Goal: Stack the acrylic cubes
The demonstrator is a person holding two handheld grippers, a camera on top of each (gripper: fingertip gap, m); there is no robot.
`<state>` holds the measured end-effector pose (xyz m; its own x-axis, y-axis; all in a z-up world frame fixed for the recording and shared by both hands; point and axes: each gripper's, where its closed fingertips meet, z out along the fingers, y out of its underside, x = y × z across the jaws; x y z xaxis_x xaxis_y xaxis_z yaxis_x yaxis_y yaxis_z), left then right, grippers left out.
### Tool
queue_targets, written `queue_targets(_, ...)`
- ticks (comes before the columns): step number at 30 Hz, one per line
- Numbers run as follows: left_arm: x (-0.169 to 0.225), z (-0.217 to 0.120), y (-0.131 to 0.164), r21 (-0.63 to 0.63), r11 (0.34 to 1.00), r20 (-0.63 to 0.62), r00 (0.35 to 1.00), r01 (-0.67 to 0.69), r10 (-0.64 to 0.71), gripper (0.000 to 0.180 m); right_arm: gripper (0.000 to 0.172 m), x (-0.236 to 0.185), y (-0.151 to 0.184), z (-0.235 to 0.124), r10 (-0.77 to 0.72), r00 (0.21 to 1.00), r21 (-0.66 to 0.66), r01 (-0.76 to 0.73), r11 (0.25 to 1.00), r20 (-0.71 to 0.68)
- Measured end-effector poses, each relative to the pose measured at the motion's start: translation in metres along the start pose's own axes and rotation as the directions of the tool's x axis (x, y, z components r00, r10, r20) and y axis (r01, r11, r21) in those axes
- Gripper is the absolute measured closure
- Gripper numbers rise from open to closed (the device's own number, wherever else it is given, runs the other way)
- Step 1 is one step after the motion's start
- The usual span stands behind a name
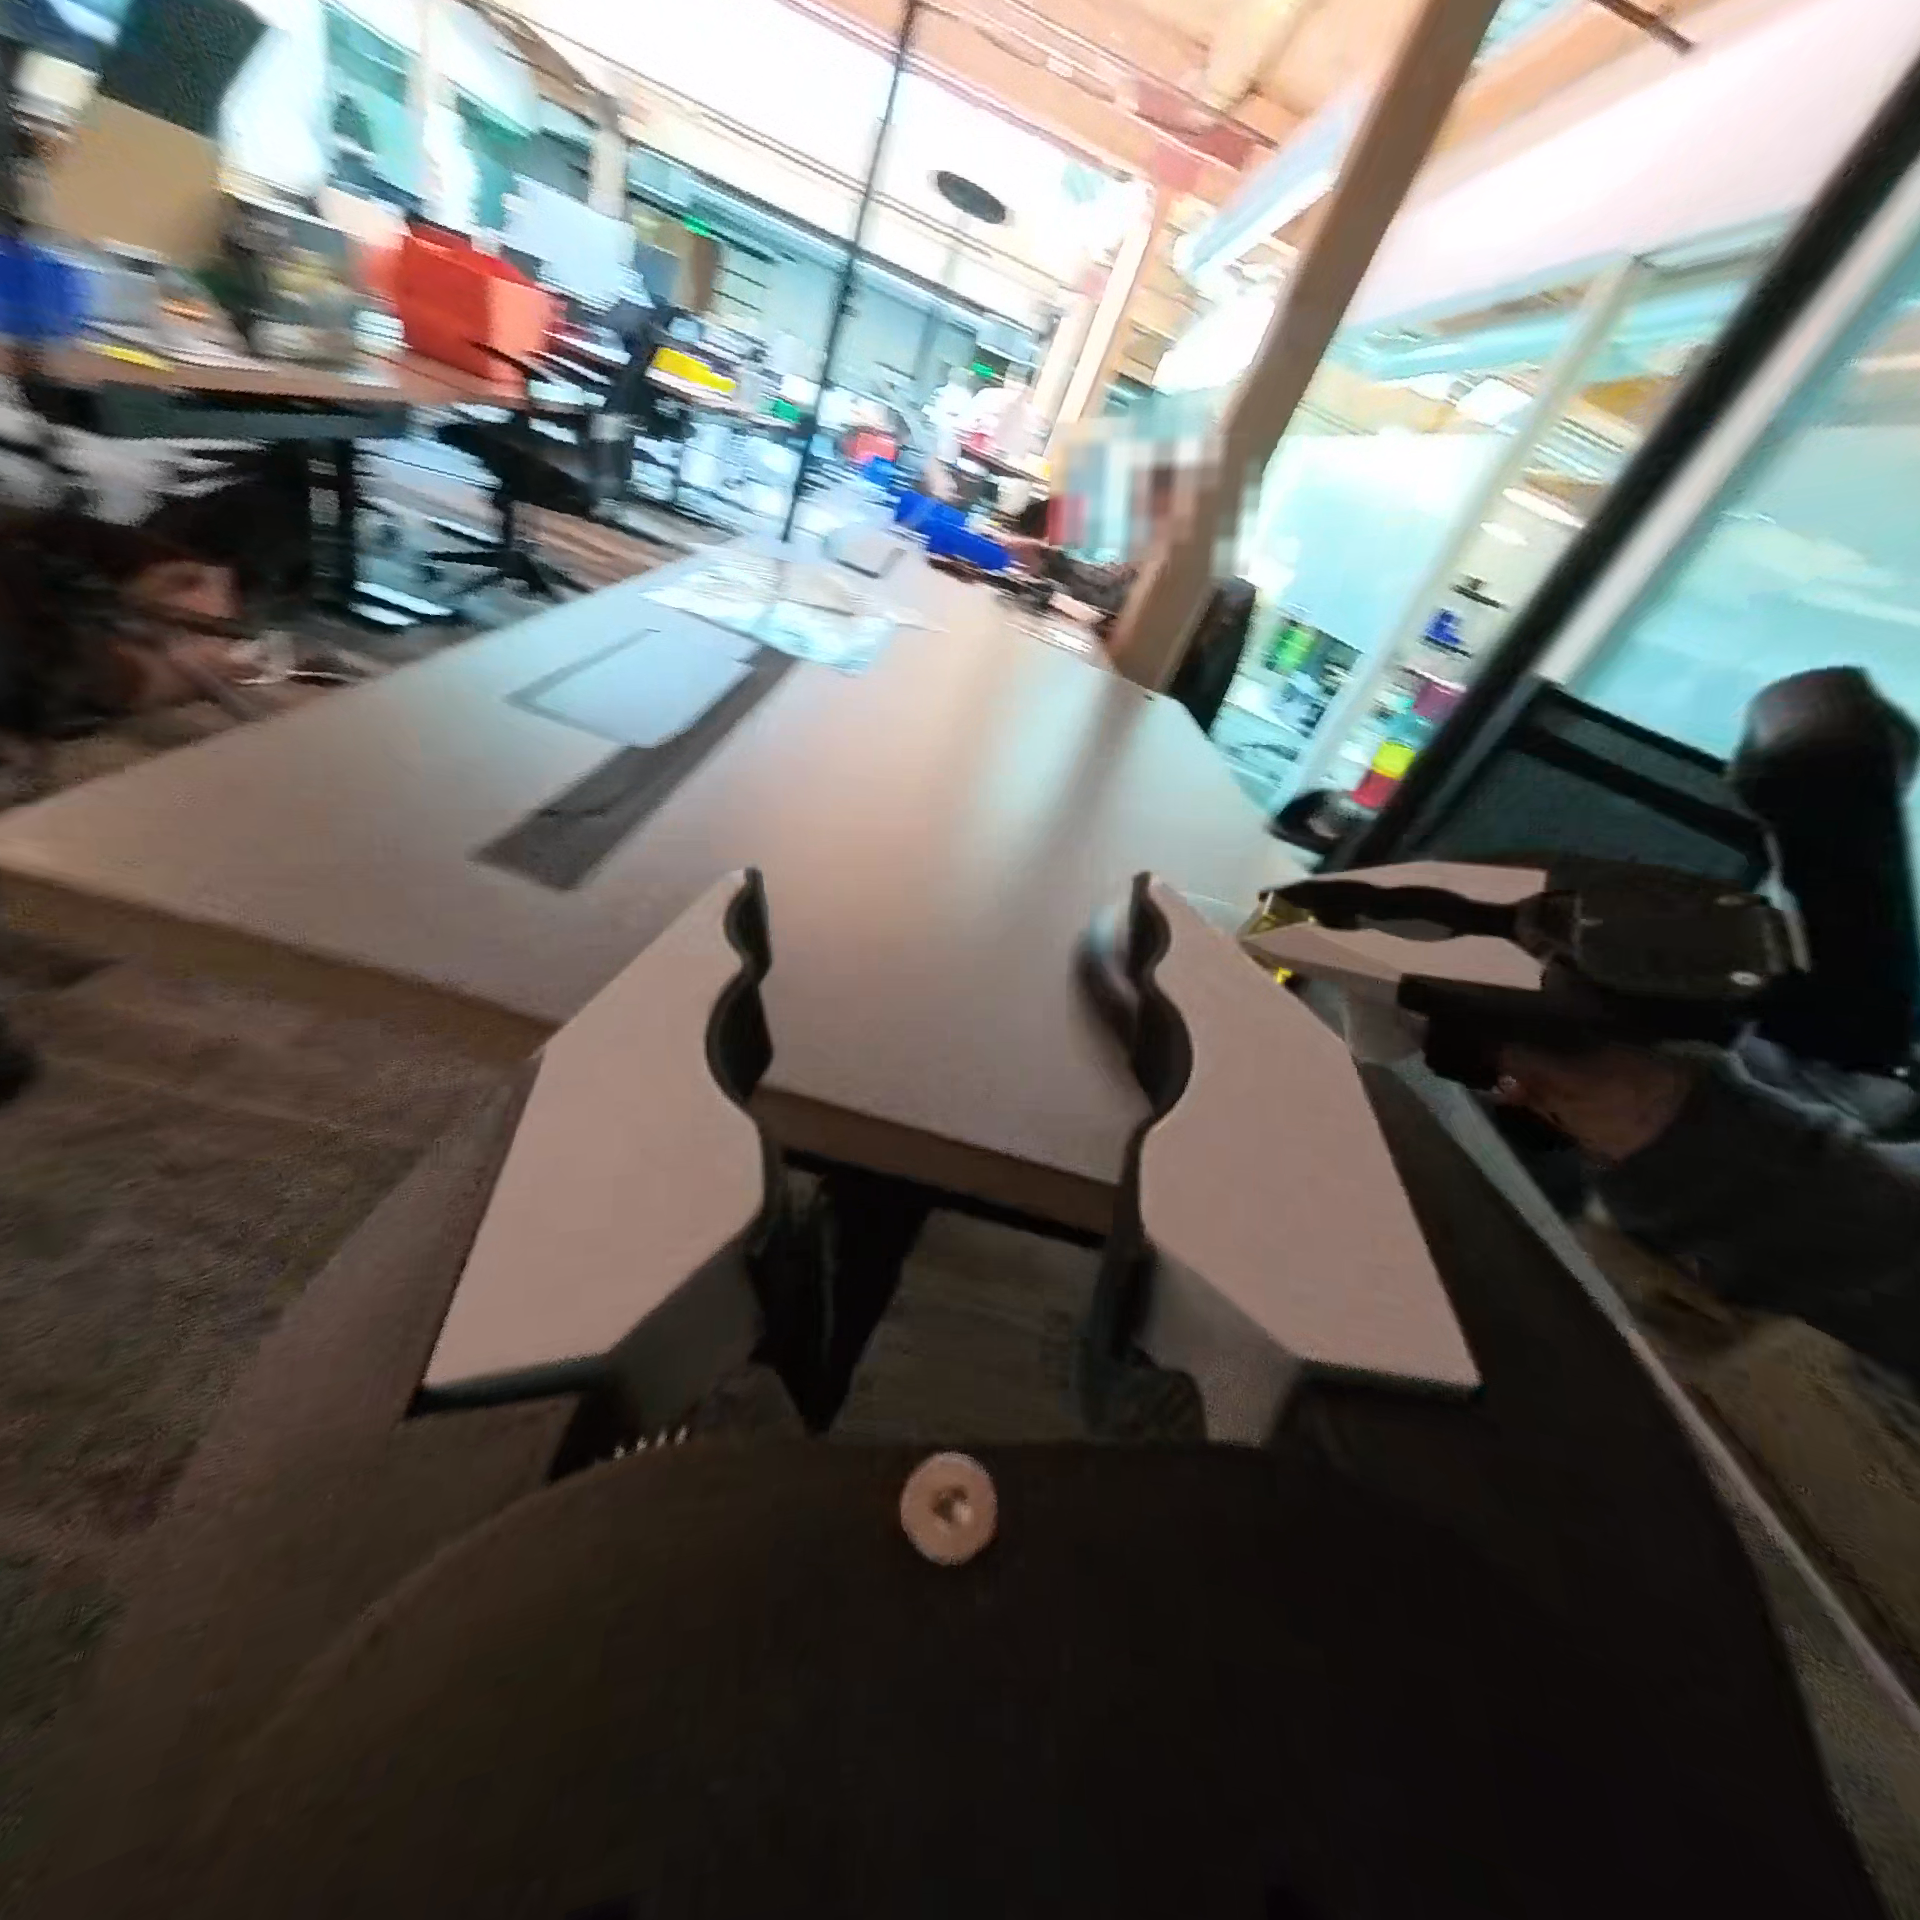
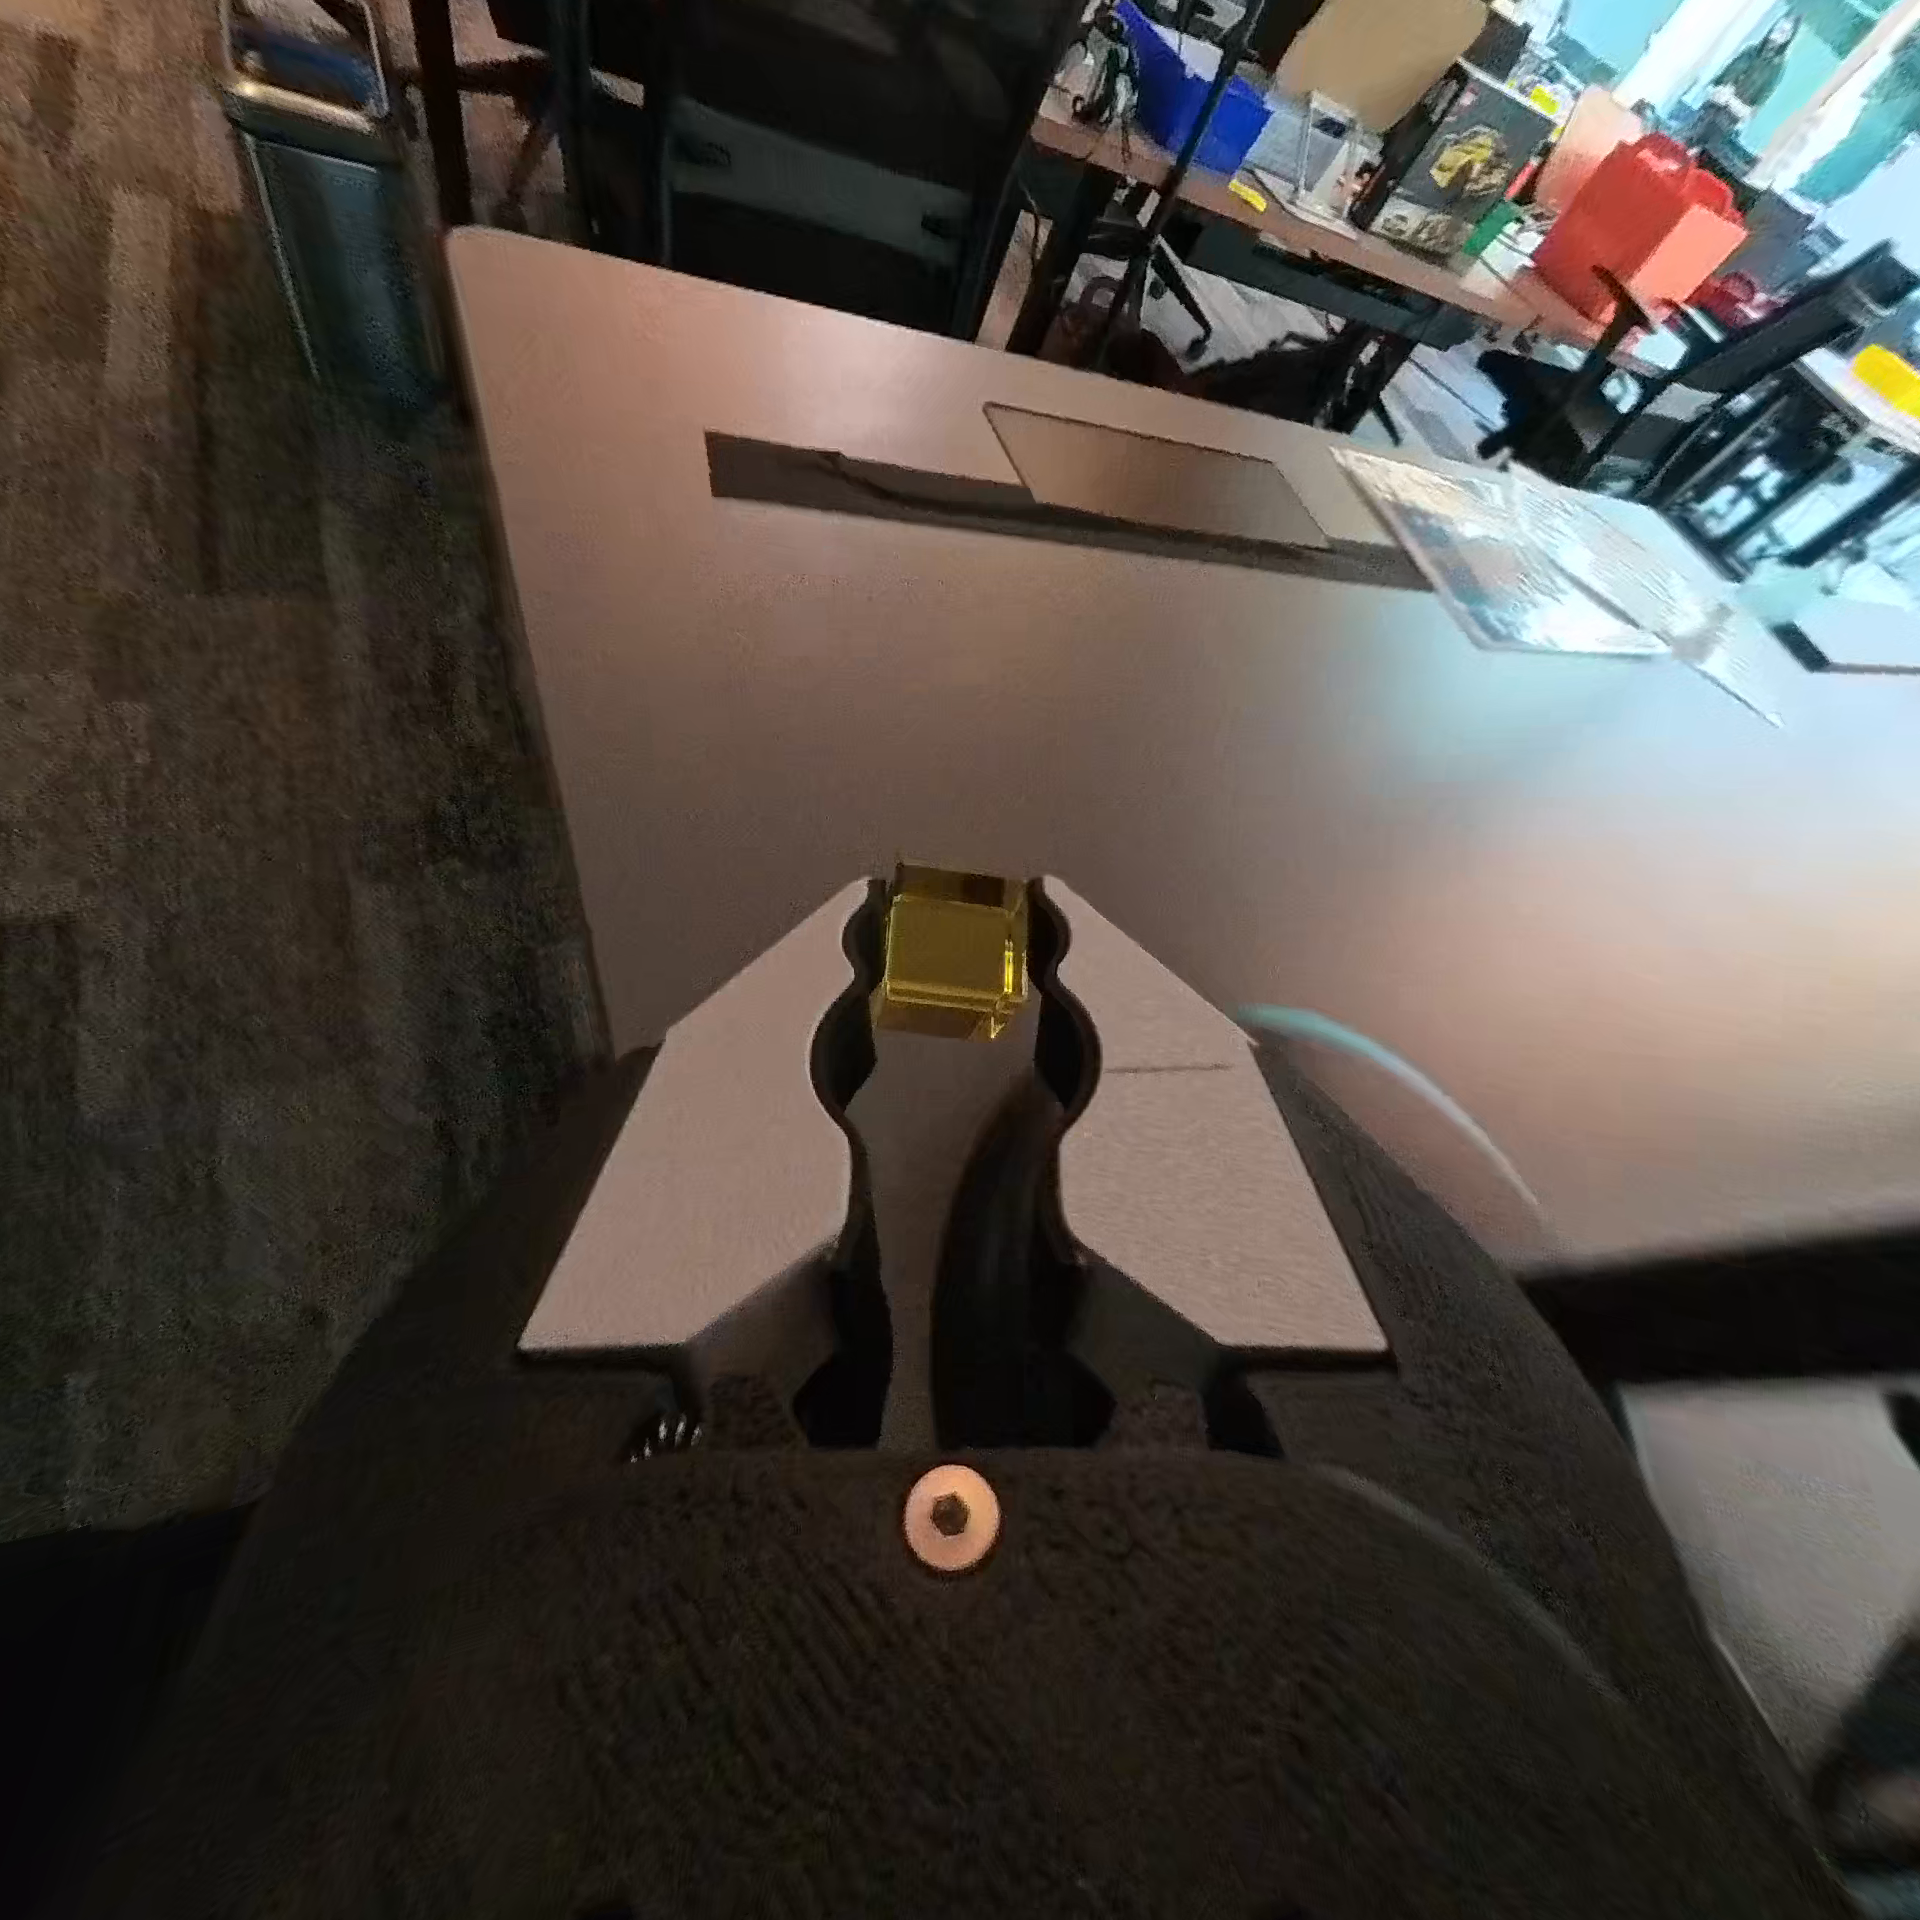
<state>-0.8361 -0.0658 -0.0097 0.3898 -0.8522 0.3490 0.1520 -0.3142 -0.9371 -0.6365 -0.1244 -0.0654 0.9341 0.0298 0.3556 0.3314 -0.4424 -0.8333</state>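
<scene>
My right gripper (image 2: 951, 935) is shut on a small clear yellow cube (image 2: 948, 961), with both pads pressed on its sides, and holds it over the near end of a long pale table (image 2: 1143, 790). The left wrist view shows the same gripper (image 1: 1273, 925) at the right with the yellow cube (image 1: 1270, 916) at its tips. My left gripper (image 1: 945, 914) is open above the table's corner (image 1: 935, 810), with only table top showing between its fingers. A dark blurred shape (image 1: 1103, 961) sits by its right finger; I cannot tell what it is.
A dark cable slot (image 2: 935, 499) and a flat hatch (image 2: 1153, 478) run along the table's middle, with printed sheets (image 2: 1527, 561) farther on. Carpet (image 2: 208, 831) lies left of the table. Office chairs, other desks and a red bag (image 2: 1631, 229) stand behind. A glass wall (image 1: 1714, 520) is on the right.
</scene>
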Motion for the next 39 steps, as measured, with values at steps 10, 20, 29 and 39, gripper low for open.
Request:
queue_targets(10,0.207,0.102,0.050,-0.115,0.989,-0.437,0.899,-0.097,0.037,0.115,0.147,0.076,0.075,-0.175,0.238,0.951,0.048,-0.233,0.971,-0.196)
queue_targets(20,0.407,0.145,0.097,-0.078,0.989,-0.510,0.857,-0.122,0.066,0.129,0.146,0.177,0.163,-0.333,0.347,0.908,0.120,-0.327,0.937,-0.233)
queue_targets(29,0.521,0.206,0.124,-0.050,0.976,-0.556,0.818,-0.211,0.148,0.142,0.147,0.246,0.200,-0.395,0.337,0.923,0.172,-0.308,0.936,-0.184)
queue_targets(39,0.513,0.319,0.121,-0.042,0.974,-0.476,0.862,-0.221,0.175,0.143,0.147,0.342,0.204,-0.344,0.304,0.942,0.227,-0.268,0.936,-0.145)
